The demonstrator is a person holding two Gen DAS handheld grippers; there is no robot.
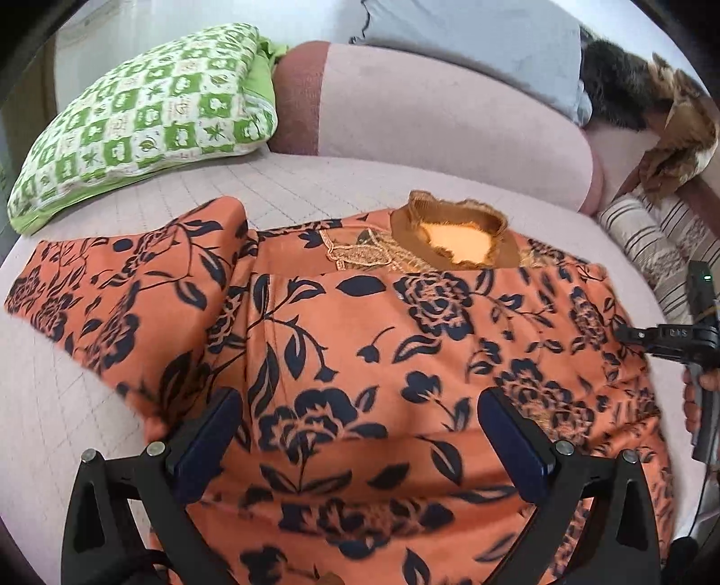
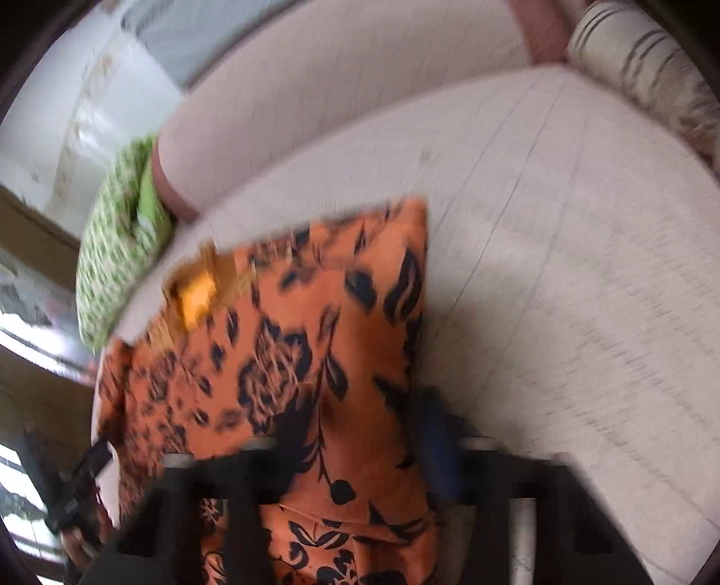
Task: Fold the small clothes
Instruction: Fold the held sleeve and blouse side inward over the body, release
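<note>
An orange top (image 1: 360,324) with a dark flower print and a brown collar (image 1: 454,220) lies flat on a pale quilted sofa seat (image 1: 315,180), one sleeve (image 1: 126,288) spread to the left. My left gripper (image 1: 360,432) hovers open over the lower body of the top, its blue pads wide apart. At the top's right edge is my right gripper (image 1: 666,342), held by a hand. The right wrist view is blurred. In it the right gripper (image 2: 360,427) has orange cloth (image 2: 292,351) bunched between its nearly closed fingers.
A green checked pillow (image 1: 144,121) lies at the back left. A pink backrest (image 1: 450,126) runs behind the top, with grey cloth (image 1: 472,40) and a dark furry item (image 1: 630,90) on it. A striped cushion (image 1: 652,243) sits at the right.
</note>
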